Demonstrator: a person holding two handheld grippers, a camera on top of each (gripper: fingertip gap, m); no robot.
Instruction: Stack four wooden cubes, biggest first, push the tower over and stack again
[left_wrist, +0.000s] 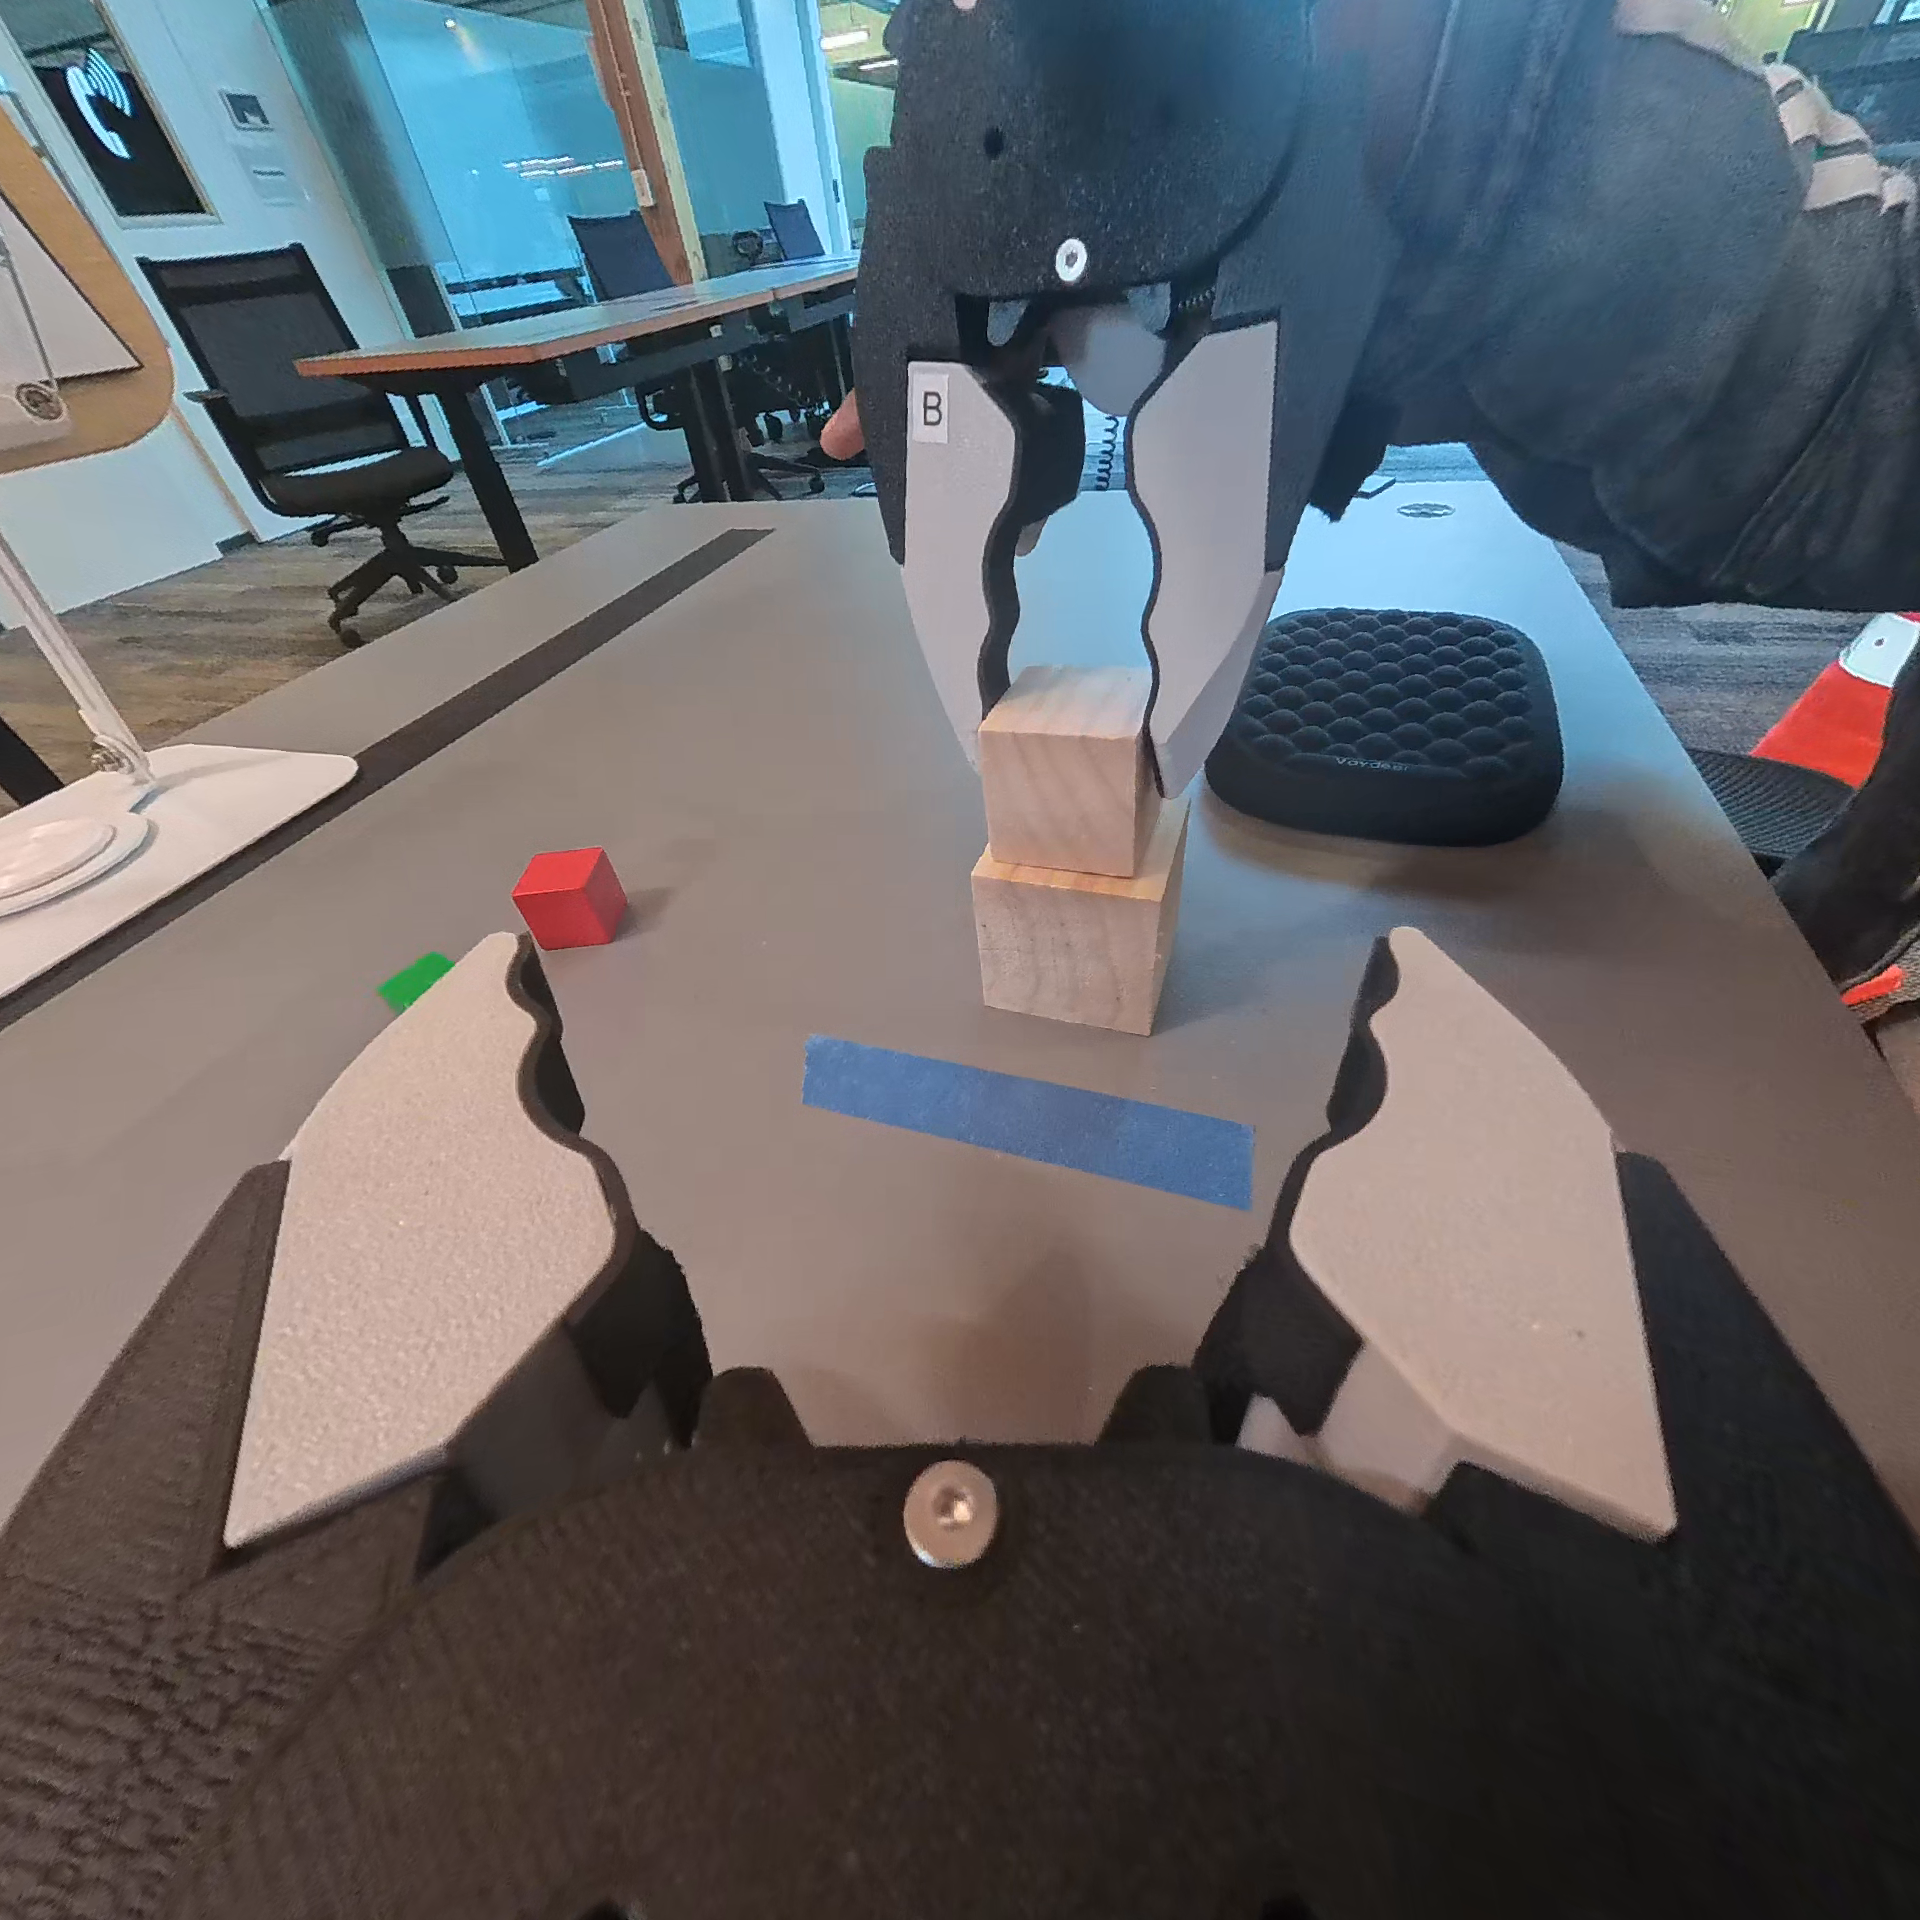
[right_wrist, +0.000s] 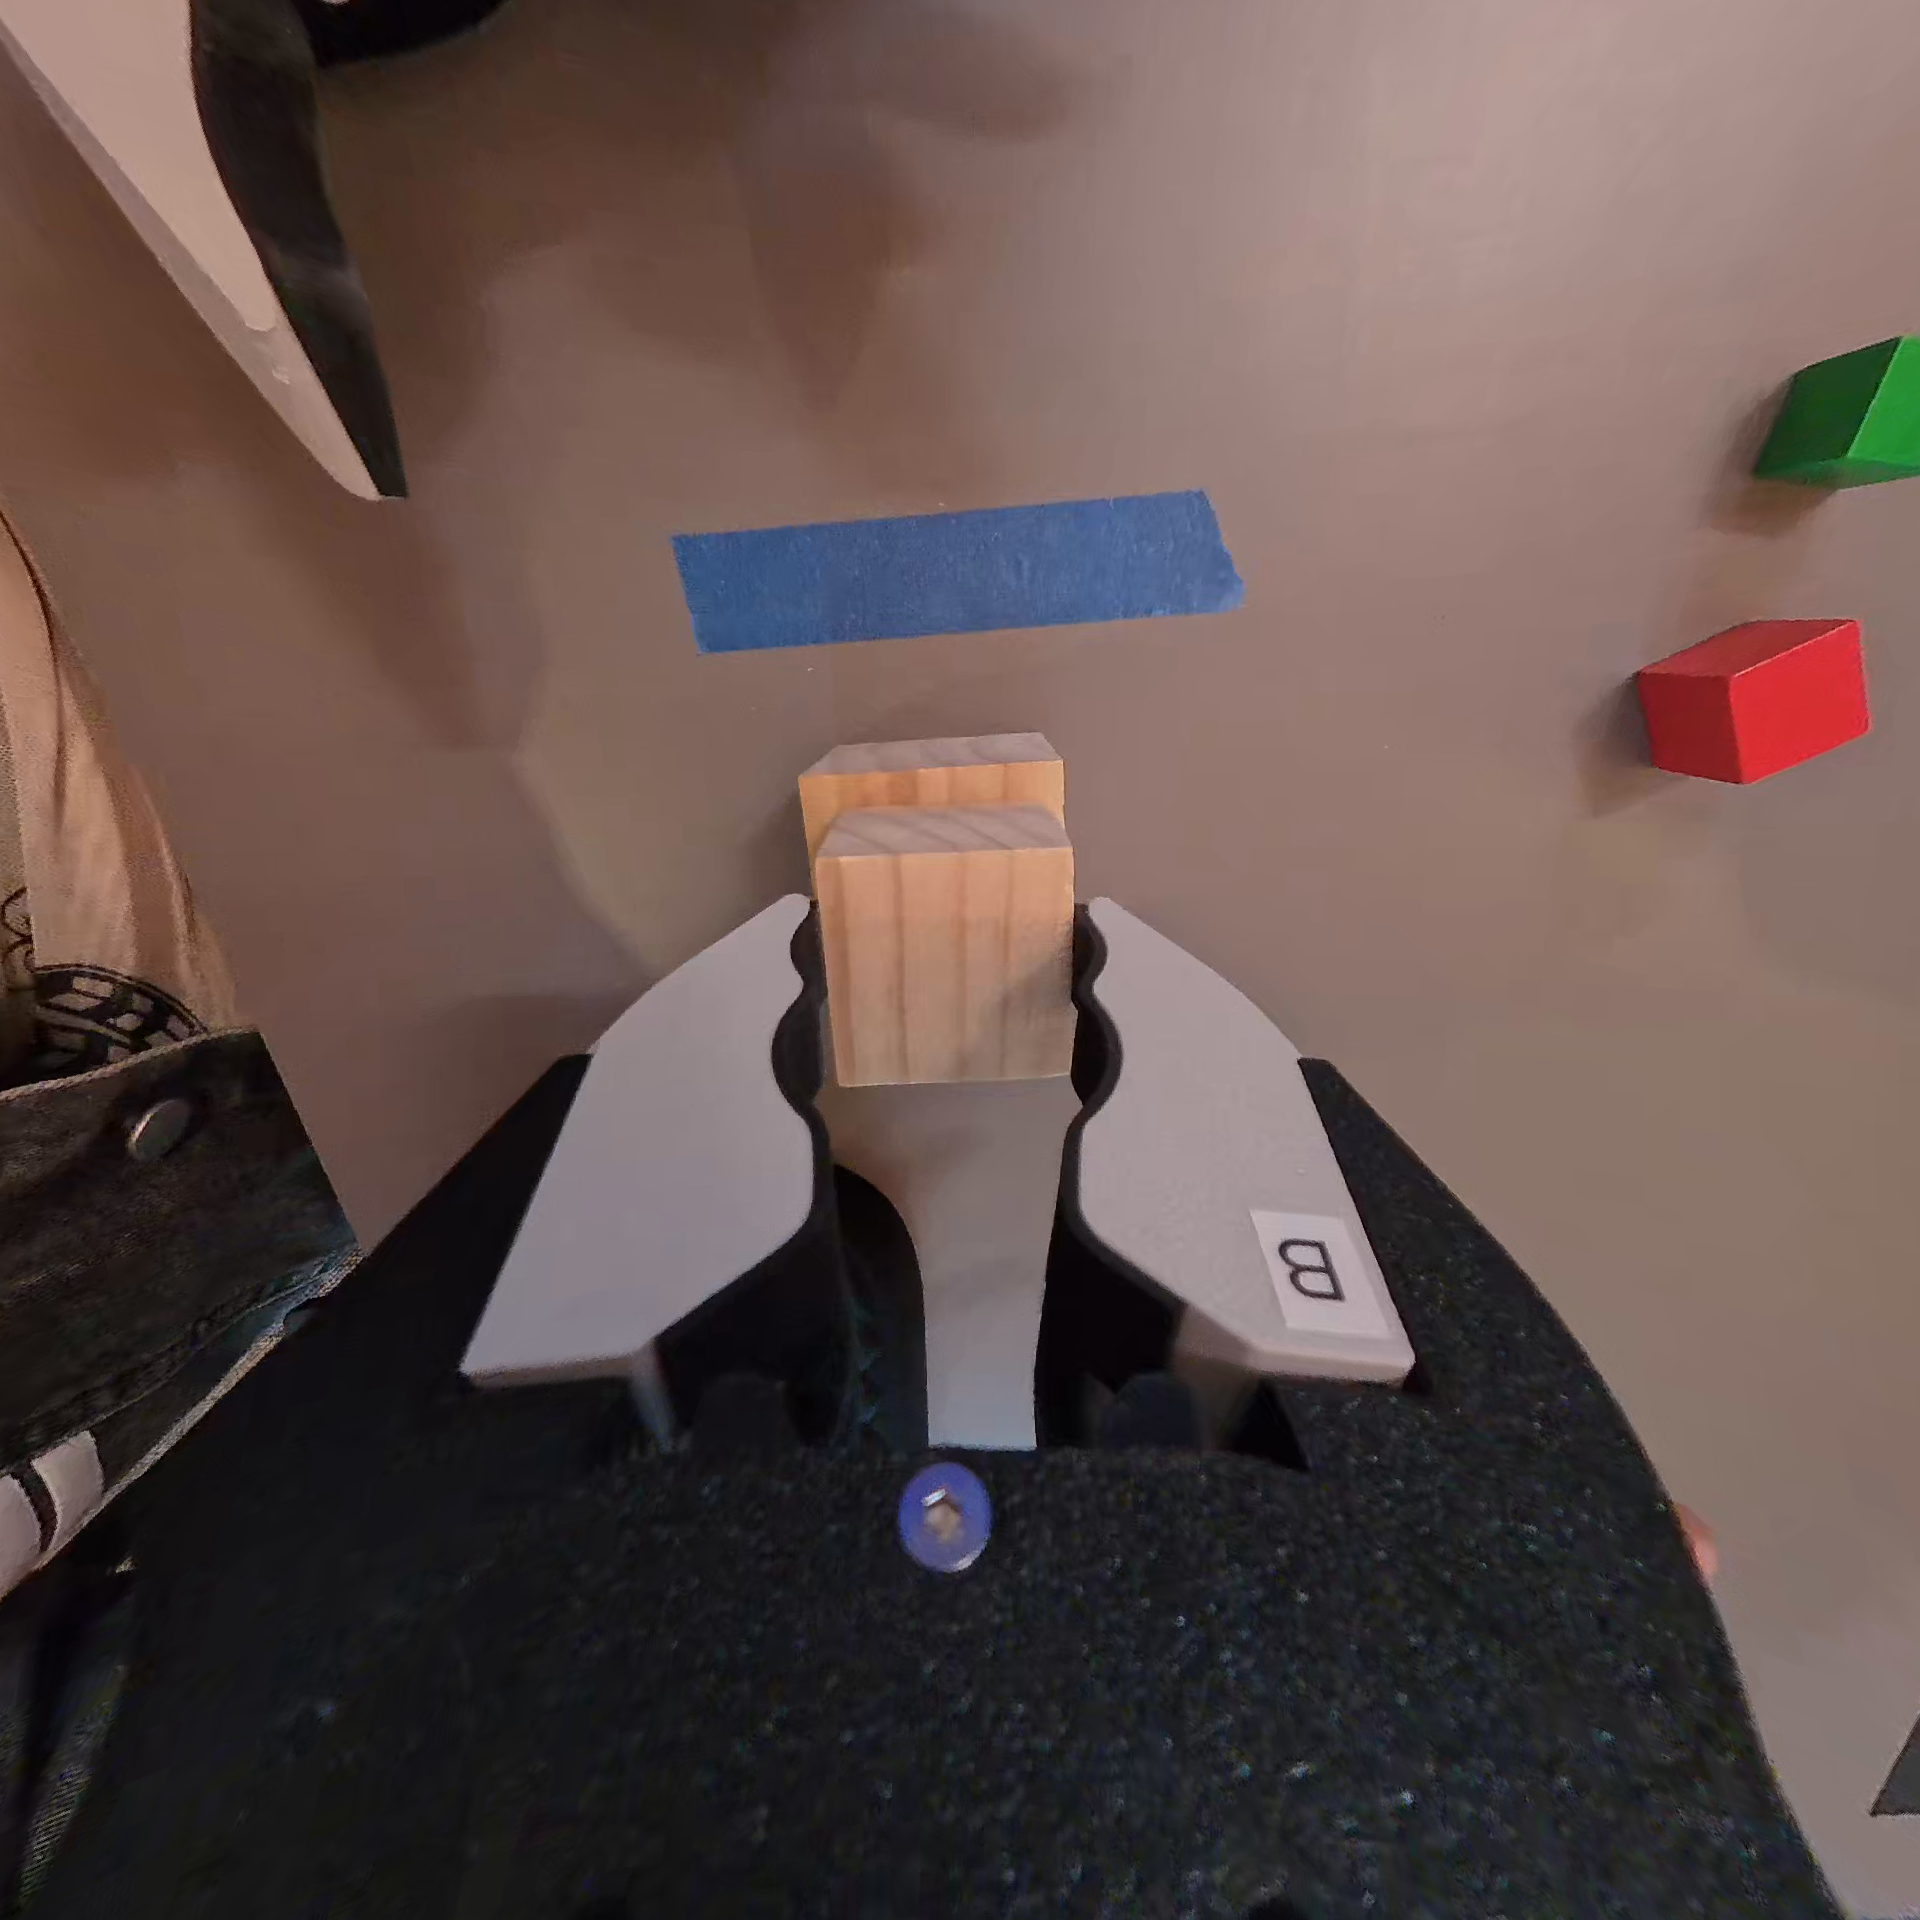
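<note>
At the centre of the left wrist view, the right tool (left_wrist: 1070, 743) is clamped on a plain cube (left_wrist: 1065, 784) sitting on a bigger cube (left_wrist: 1075, 951) on the grey surface (left_wrist: 727, 727). The left tool (left_wrist: 951, 997) stands wide apart, bare. A red cube (left_wrist: 569, 899) and a green cube (left_wrist: 416, 980) lie at mid-left.
</note>
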